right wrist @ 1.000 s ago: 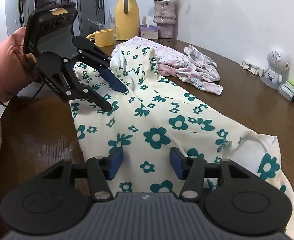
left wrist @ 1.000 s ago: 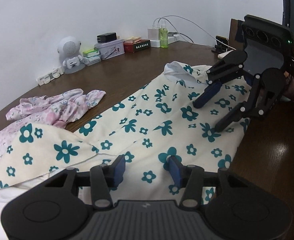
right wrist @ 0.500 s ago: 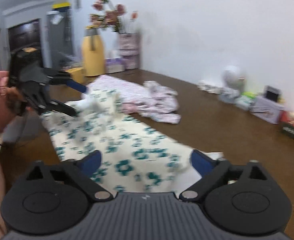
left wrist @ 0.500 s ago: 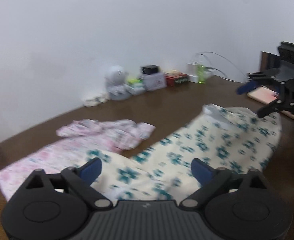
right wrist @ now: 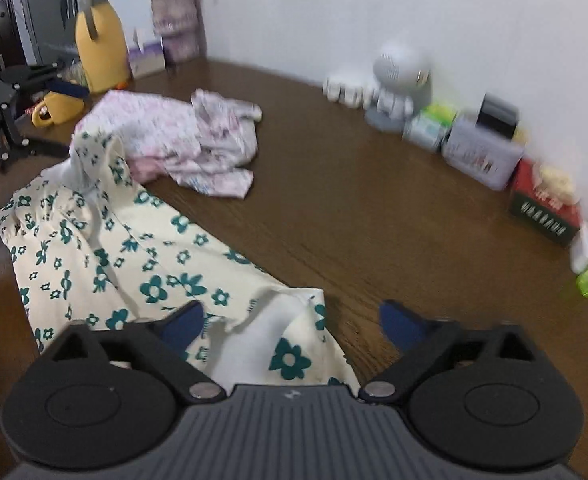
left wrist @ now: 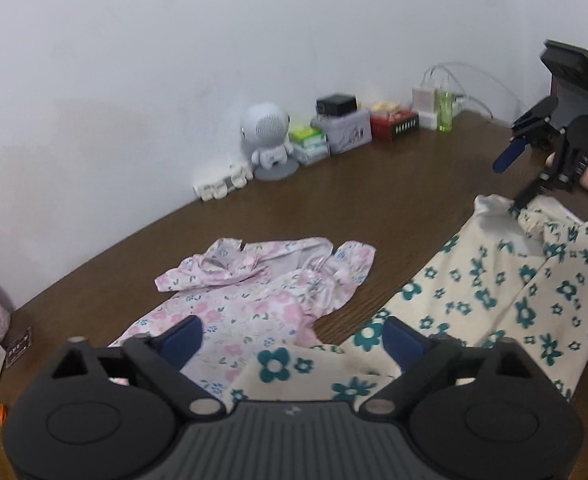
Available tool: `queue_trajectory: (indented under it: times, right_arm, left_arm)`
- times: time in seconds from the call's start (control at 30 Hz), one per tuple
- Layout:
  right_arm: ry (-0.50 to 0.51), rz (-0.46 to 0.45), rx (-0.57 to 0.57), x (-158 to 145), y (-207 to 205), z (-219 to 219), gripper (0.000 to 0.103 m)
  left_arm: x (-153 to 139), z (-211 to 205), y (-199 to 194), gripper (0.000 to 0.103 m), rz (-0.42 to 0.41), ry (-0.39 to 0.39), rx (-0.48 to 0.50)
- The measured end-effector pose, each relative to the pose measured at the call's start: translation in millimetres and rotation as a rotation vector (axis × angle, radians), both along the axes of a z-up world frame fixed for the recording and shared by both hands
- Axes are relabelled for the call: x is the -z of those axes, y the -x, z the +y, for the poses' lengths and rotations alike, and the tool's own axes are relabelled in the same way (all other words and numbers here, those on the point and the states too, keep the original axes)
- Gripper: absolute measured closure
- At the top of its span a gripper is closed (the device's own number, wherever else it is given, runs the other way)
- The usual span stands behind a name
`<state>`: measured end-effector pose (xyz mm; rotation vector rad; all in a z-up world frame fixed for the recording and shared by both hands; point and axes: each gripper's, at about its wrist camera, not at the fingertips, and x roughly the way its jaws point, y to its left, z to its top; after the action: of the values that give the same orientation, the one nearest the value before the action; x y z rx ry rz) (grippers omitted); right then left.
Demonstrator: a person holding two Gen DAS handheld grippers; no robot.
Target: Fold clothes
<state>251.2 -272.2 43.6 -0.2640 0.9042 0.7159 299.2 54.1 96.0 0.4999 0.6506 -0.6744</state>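
A cream garment with teal flowers [left wrist: 494, 288] lies stretched along the brown table [left wrist: 334, 208]; it also shows in the right wrist view [right wrist: 133, 256]. A pink floral garment [left wrist: 253, 288] lies crumpled beside it, and it shows in the right wrist view too [right wrist: 181, 144]. My left gripper [left wrist: 291, 338] is open and empty above one end of the cream garment. My right gripper [right wrist: 289, 320] is open and empty above the other end, over a white inner patch. Each gripper shows in the other's view, the right one [left wrist: 514, 178] and the left one [right wrist: 57, 118].
Along the wall stand a white robot-shaped speaker [left wrist: 267, 140], small boxes and tins [left wrist: 342, 128], a red box [left wrist: 394, 124] and a green bottle [left wrist: 444, 110]. A yellow jug [right wrist: 99, 44], a yellow mug [right wrist: 55, 106] and a vase [right wrist: 177, 24] stand at the far end.
Both grippers have opened wide and lifted away from the cream garment. They have moved apart toward its two ends. The garment lies more rumpled at its ends.
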Motion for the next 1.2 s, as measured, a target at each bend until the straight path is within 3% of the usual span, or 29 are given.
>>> queue_trajectory:
  times: [0.1, 0.2, 0.4, 0.57, 0.77, 0.83, 0.87, 0.93, 1.03, 1.1, 1.2]
  right_arm:
    - [-0.013, 0.085, -0.037, 9.4, -24.6, 0.4, 0.044]
    - [-0.038, 0.142, -0.105, 17.3, -40.1, 0.9, 0.044]
    - [-0.042, 0.207, -0.145, 37.6, -58.1, -3.4, 0.050]
    - [-0.046, 0.223, -0.181, 42.1, -63.8, -1.0, 0.058]
    - [-0.028, 0.226, -0.218, 41.3, -67.2, 9.9, 0.066]
    - [-0.017, 0.222, -0.226, 41.0, -66.6, 12.2, 0.072]
    - [-0.011, 0.221, -0.230, 40.9, -66.2, 13.3, 0.078]
    - [0.005, 0.210, -0.240, 40.7, -63.9, 15.7, 0.087]
    - [0.029, 0.190, -0.258, 40.7, -59.1, 19.2, 0.092]
    - [0.046, 0.173, -0.265, 40.4, -55.7, 21.3, 0.096]
    - [0.057, 0.135, -0.275, 36.8, -49.2, 23.5, 0.100]
  left_arm:
    - [8.3, -1.7, -19.0, 0.031, 0.062, -0.035, 0.004]
    - [15.9, 2.9, -35.2, 0.042, 0.143, -0.020, 0.028]
    - [29.7, 8.1, -53.0, 0.045, 0.250, -0.051, 0.077]
    - [37.8, 3.4, -60.7, 0.048, 0.279, -0.093, 0.106]
    - [38.6, 6.4, -72.7, 0.048, 0.307, -0.022, 0.127]
    - [40.4, 6.9, -74.7, 0.054, 0.306, -0.030, 0.116]
    - [41.2, 6.7, -75.1, 0.063, 0.310, -0.034, 0.116]
    - [42.7, 7.4, -73.8, 0.066, 0.310, -0.034, 0.122]
    - [43.0, 9.8, -70.6, 0.074, 0.303, -0.026, 0.127]
    - [43.2, 9.9, -68.7, 0.093, 0.293, -0.025, 0.120]
    - [41.8, 11.3, -64.2, 0.098, 0.273, -0.009, 0.116]
